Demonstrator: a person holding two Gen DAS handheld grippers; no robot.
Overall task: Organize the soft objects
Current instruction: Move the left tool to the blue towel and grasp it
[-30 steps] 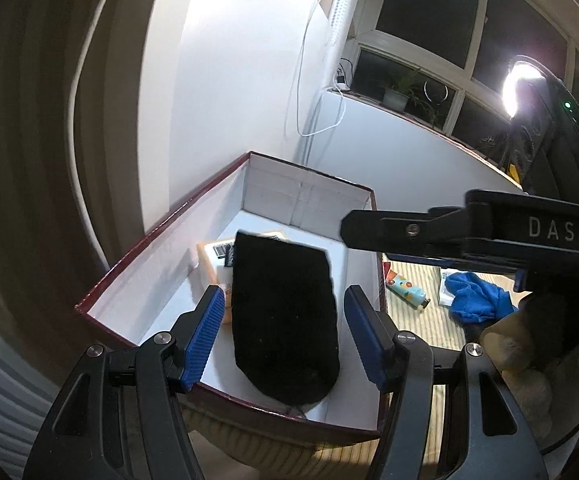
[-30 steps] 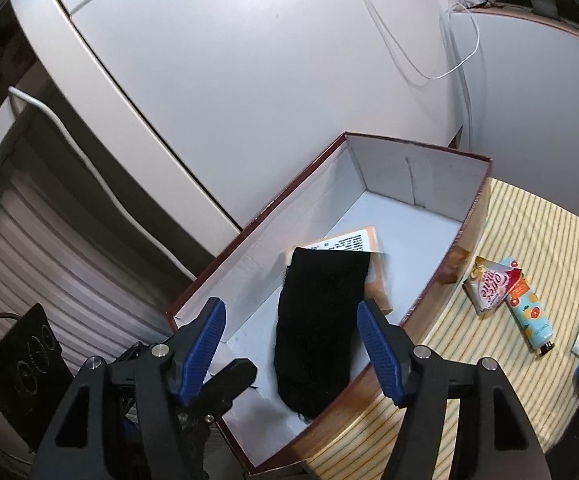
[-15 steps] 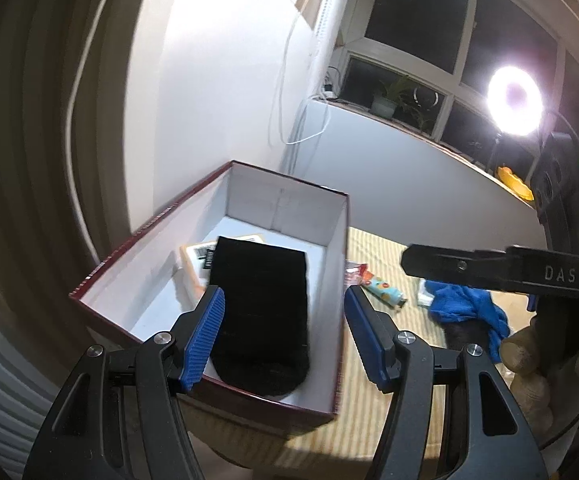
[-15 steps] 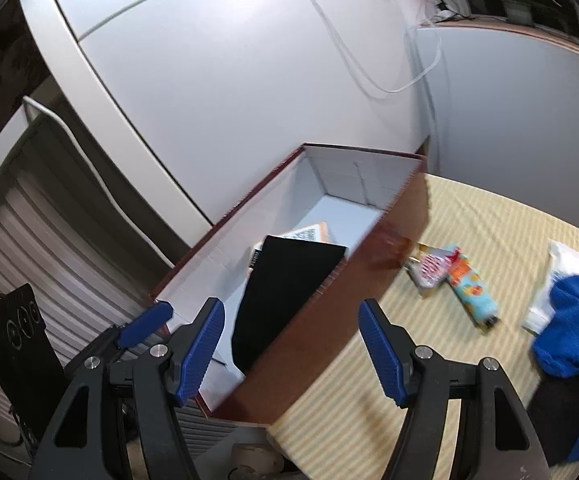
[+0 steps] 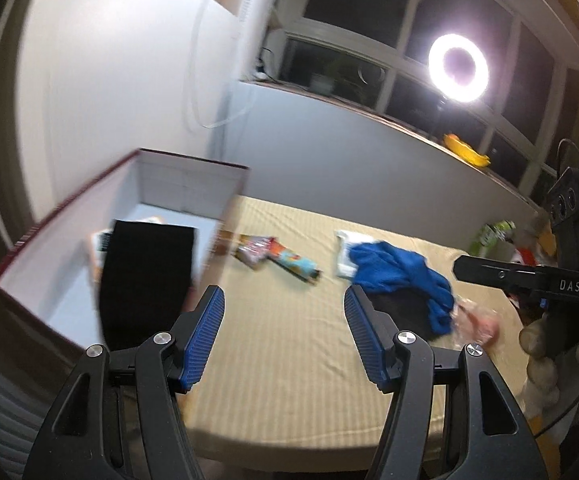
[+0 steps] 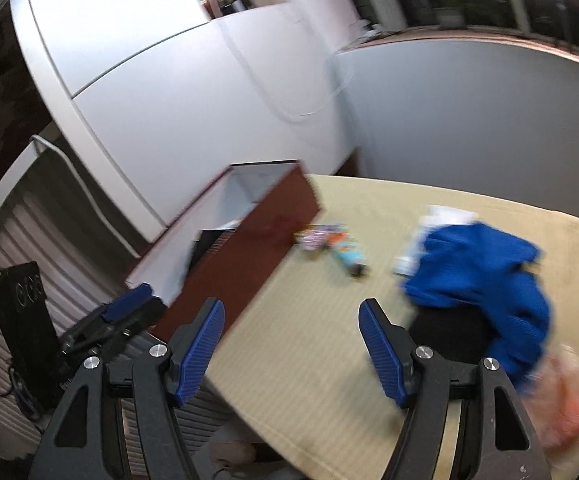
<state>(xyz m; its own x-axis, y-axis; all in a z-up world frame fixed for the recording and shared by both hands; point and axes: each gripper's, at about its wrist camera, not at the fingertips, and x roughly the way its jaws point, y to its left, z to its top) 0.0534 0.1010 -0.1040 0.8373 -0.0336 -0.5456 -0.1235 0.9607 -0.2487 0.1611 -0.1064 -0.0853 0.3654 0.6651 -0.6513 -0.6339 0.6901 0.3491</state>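
A black sock [image 5: 145,276] lies flat in the white-lined, dark-red box [image 5: 61,224] at the table's left; the box also shows in the right wrist view [image 6: 273,216]. A crumpled blue cloth [image 5: 401,276] lies on a second black piece [image 5: 401,312] on the table's right, seen too in the right wrist view [image 6: 485,272]. My left gripper [image 5: 283,336] is open and empty above the table's front edge. My right gripper [image 6: 291,350] is open and empty, left of the blue cloth.
The striped beige table [image 5: 289,352] carries snack packets and a tube [image 5: 277,258], a white packet [image 5: 345,246] under the cloth, and a pink wrapped item [image 6: 569,392] at front right. A ring light [image 5: 457,68] shines by the window. A wall stands behind the box.
Both grippers have swung right, away from the box toward the table's middle and the blue cloth. The sock stays in the box. Both views are motion-blurred now.
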